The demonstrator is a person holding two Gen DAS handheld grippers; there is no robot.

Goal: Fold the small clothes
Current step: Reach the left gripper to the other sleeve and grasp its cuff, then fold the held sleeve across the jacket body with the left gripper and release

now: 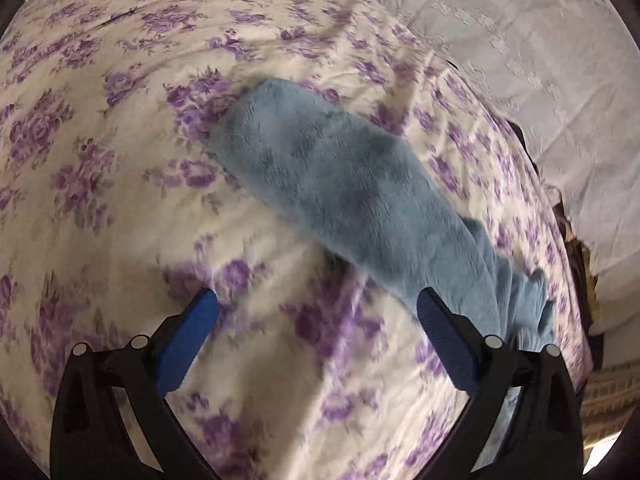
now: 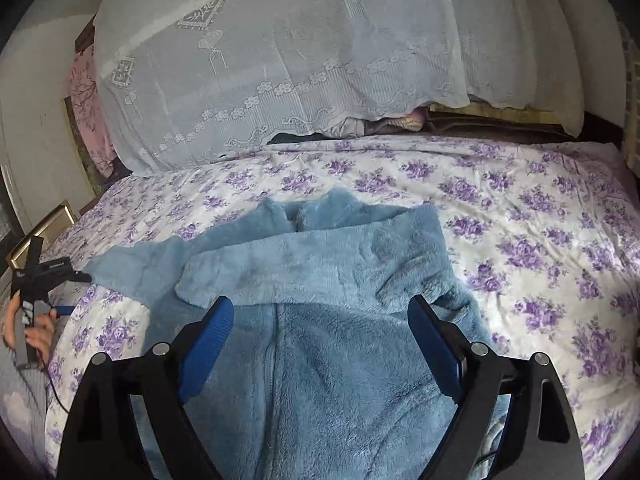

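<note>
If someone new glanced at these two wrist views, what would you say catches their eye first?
Most striking is the fluffy blue garment spread on the purple-flowered bedsheet, one sleeve folded across its chest. The right gripper hangs open just above it, holding nothing. The other sleeve lies stretched out ahead of the open left gripper, and a white lace cover drapes the bedding behind.

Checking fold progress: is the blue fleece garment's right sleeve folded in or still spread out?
Folded in: one sleeve lies across the blue fleece garment; the other sleeve stretches out onto the floral sheet.
</note>
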